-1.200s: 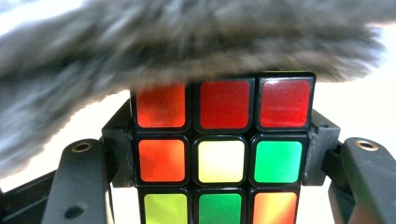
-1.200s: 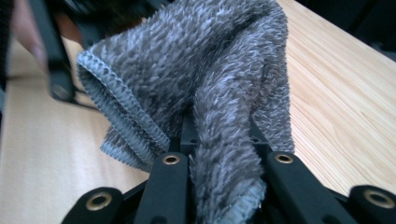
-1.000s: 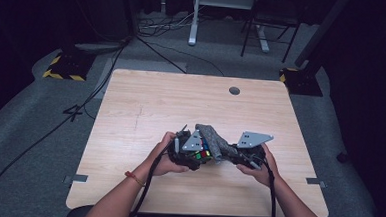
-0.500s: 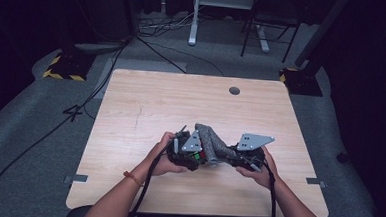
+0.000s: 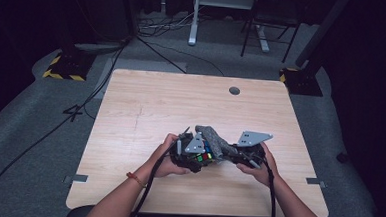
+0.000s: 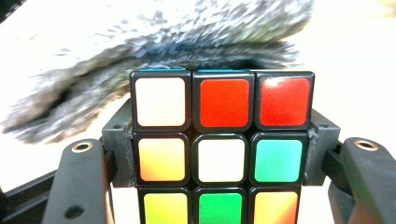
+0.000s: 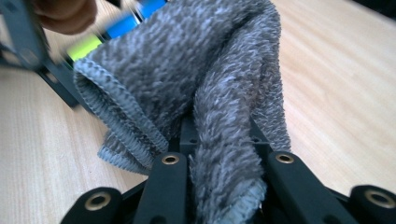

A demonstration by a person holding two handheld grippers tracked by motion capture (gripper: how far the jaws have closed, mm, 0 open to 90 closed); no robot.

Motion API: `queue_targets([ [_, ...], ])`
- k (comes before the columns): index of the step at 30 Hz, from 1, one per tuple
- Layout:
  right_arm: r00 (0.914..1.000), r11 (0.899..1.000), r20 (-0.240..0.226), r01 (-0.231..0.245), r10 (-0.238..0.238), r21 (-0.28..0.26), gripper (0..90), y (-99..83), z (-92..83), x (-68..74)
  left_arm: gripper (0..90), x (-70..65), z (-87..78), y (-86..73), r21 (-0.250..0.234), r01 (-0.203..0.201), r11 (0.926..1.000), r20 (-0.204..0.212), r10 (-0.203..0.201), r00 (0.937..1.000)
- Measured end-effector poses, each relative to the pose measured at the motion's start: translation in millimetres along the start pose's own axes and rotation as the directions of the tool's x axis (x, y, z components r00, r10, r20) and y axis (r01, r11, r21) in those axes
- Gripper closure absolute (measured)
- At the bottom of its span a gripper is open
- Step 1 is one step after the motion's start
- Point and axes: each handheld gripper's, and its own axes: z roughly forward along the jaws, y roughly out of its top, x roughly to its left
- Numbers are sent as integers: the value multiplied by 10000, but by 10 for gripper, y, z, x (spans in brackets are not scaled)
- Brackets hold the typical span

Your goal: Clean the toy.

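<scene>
The left gripper (image 6: 219,154) clamps a glossy, square-tiled puzzle cube (image 6: 221,149). The right gripper (image 7: 224,172) pinches a fuzzy grey knit cloth (image 7: 205,79), draped against the cube above the wooden table (image 5: 146,106).

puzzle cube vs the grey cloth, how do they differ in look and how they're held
The puzzle cube is rigid, glossy, with coloured squares; the grey cloth is soft, fuzzy and one colour. The cube sits squarely between the left tool's jaws; the cloth hangs folded from the right tool. Both are gripped above the table.

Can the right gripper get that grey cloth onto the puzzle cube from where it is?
Probably yes: the right gripper grips the grey cloth, which drapes against the cube held by the left gripper, nothing between.
</scene>
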Motion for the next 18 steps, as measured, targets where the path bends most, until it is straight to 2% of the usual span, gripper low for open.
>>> queue_targets([
  [2,9997,9999,237,26,-30,134,766,-21,22,-20,334,29,-57,4,-323,94,9994,-17,-94,10000],
  [6,9997,9997,83,222,-222,82,766,4,46,41,334,58,-113,-6,-476,213,9986,3,-213,9998],
  [13,9948,9963,-1006,-208,123,-830,766,2,-3,48,329,92,-135,-41,-740,502,9960,518,-464,9976],
  [15,9933,9932,-1141,-289,160,-1125,766,12,-31,47,325,94,-120,-53,-634,456,9969,526,-423,9977],
  [18,9943,9897,-1067,-148,-4,-1422,766,49,-77,81,325,71,-95,-52,-531,374,9979,506,-347,9981],
])
